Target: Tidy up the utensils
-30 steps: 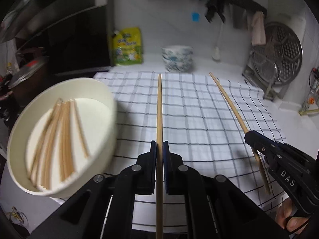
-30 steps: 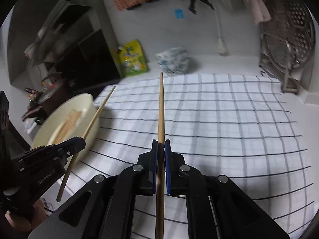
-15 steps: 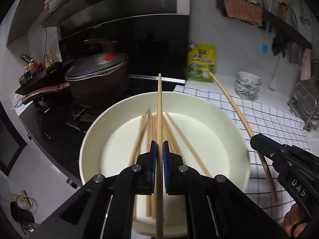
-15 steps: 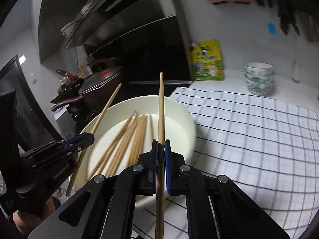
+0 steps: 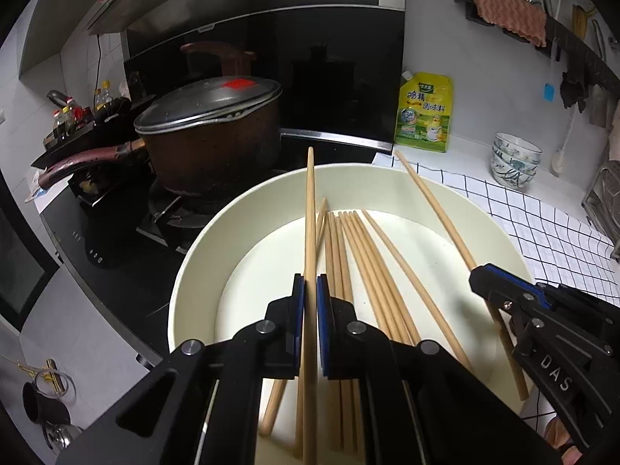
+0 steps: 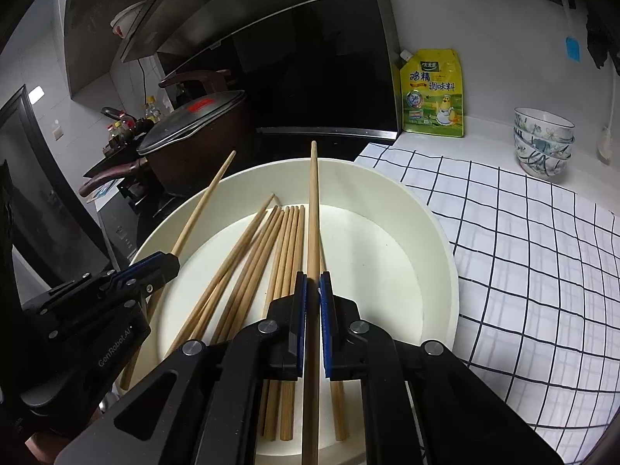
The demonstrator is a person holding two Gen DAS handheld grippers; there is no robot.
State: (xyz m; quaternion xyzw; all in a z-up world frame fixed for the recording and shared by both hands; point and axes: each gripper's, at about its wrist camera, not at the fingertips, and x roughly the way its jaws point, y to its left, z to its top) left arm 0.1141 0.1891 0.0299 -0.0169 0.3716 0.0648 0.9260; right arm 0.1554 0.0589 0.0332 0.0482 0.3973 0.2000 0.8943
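A cream round basin (image 5: 387, 178) (image 6: 441, 232) holds several loose wooden chopsticks (image 5: 360, 255) (image 6: 271, 255). My left gripper (image 5: 307, 290) is shut on a chopstick (image 5: 310, 209) and holds it over the basin, pointing toward the stove. It shows at the left of the right wrist view (image 6: 170, 263). My right gripper (image 6: 313, 290) is shut on another chopstick (image 6: 314, 201), also above the basin. It shows at the right of the left wrist view (image 5: 480, 275) with its chopstick (image 5: 434, 205).
A lidded brown pot (image 5: 209, 128) sits on the black stove behind the basin. A checked cloth (image 6: 523, 232) covers the counter to the right. A yellow seasoning pouch (image 6: 434, 93) and stacked patterned bowls (image 6: 542, 143) stand at the back wall.
Both grippers have swung left from over the checked cloth to above the basin, each still holding its chopstick, and have come lower and closer to the basin.
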